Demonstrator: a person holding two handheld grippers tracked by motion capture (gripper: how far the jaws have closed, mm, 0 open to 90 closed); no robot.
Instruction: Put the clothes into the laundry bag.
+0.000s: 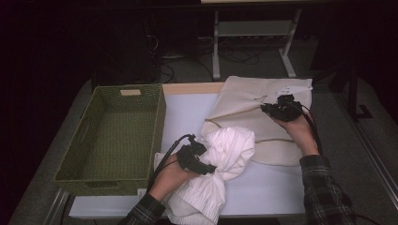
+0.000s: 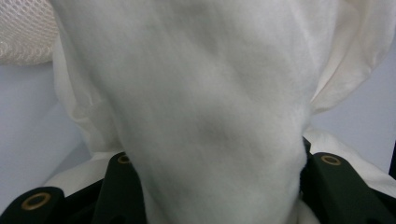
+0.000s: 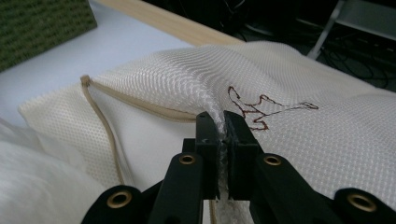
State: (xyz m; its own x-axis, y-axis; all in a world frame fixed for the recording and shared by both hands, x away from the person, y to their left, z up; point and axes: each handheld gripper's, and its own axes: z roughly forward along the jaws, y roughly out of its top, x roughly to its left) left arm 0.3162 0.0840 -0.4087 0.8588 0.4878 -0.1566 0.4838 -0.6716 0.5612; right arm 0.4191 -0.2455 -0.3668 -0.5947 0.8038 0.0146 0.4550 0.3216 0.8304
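At the left of the table (image 1: 263,190) we note a green woven basket (image 1: 112,136), rectangular, with a handle cut-out in its far wall; in the high view nothing shows inside it. It stands just beside the white table surface's left edge.

Next to the right, near the front edge, we see the left gripper (image 1: 201,161) buried in a bunched white garment (image 1: 225,159). In the left gripper view the white cloth (image 2: 210,107) rises as a thick gathered column between the two black jaws, which stand apart on either side of it and press against the bundle: the claw is clenched on the garment. Part of the garment hangs over the table's front edge.

Further right lies a cream mesh laundry bag (image 1: 263,108), flat on the table's far right portion and touching the white garment at its near-left corner. A tan drawstring (image 3: 100,116) runs along its hem, and a brown stitched mark (image 3: 261,112) shows on its upper face.

At the far right, the right gripper (image 1: 277,108) sits on the bag. In the right gripper view (image 3: 223,140) we see its jaws closed tight on a pinched ridge of mesh, lifting a small fold.
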